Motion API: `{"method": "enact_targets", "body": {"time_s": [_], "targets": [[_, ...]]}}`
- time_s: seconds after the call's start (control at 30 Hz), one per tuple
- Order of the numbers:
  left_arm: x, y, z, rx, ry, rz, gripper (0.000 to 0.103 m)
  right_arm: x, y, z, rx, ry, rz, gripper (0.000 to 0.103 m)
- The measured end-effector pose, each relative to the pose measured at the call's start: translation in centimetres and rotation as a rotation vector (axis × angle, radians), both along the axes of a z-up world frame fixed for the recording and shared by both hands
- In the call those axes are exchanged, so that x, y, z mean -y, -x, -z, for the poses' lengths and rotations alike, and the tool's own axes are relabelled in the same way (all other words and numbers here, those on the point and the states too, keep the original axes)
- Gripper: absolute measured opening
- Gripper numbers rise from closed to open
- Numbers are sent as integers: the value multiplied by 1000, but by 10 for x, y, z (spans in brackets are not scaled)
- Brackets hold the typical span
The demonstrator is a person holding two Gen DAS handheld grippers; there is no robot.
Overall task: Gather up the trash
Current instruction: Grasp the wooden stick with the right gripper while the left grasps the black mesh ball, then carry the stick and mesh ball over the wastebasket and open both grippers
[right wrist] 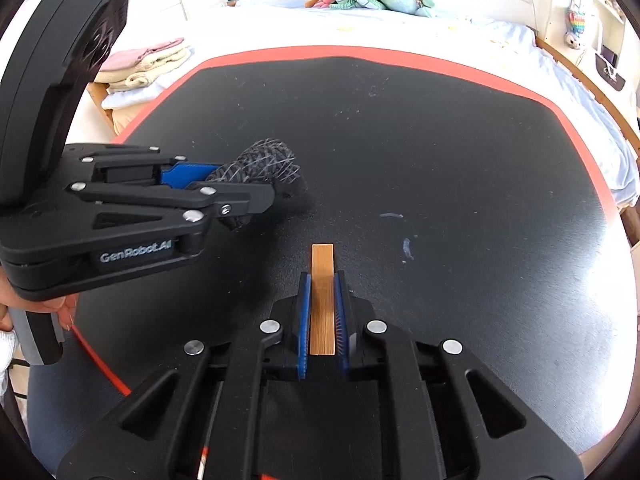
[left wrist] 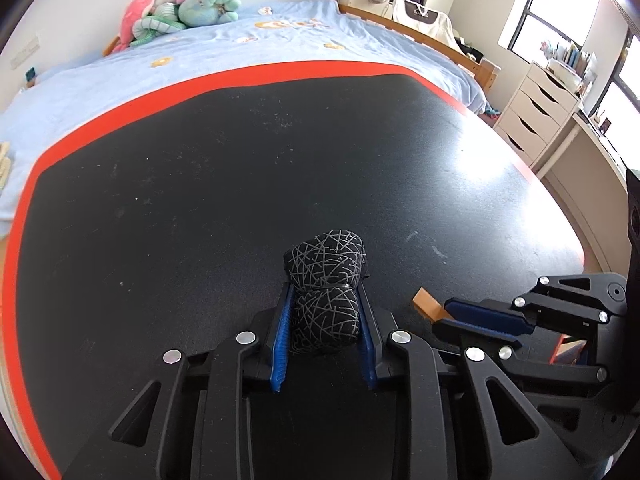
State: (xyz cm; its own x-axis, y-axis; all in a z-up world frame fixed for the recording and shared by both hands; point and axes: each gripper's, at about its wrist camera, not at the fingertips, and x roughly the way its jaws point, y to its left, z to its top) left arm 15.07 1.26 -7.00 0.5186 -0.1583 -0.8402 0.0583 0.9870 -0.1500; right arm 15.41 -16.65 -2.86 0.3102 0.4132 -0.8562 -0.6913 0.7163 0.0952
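Note:
My left gripper (left wrist: 325,292) is shut on a black cloth bundle with grey criss-cross lines (left wrist: 325,276), held over the black table (left wrist: 200,184). The same bundle (right wrist: 264,164) shows in the right wrist view, squeezed between the left gripper's (right wrist: 256,184) blue pads. My right gripper (right wrist: 322,276) is shut on a flat orange-brown wooden strip (right wrist: 322,280) that sticks forward past the fingertips. In the left wrist view the right gripper (left wrist: 444,312) sits low right with the strip's end (left wrist: 427,303) showing.
The table has a red border (left wrist: 304,69). A bed with a blue sheet (left wrist: 240,48) and plush toys (left wrist: 180,8) lies beyond it. White drawers (left wrist: 536,116) stand right. Folded towels (right wrist: 148,64) sit left of the table. Pale smears (right wrist: 406,246) mark the tabletop.

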Motion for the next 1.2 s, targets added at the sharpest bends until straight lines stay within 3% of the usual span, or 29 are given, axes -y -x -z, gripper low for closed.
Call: {"method": "enact_targets", "body": {"time_s": [0.2, 0.6, 1.2], "targets": [[10, 22, -19, 19, -2, 17, 28, 7, -3, -25, 11, -18, -8, 11], [34, 82, -62, 87, -3, 47, 28, 39, 43, -64, 57, -35, -38, 11], [58, 157, -69, 95, 32, 98, 28, 91, 116, -90, 45, -95, -125, 11]]}}
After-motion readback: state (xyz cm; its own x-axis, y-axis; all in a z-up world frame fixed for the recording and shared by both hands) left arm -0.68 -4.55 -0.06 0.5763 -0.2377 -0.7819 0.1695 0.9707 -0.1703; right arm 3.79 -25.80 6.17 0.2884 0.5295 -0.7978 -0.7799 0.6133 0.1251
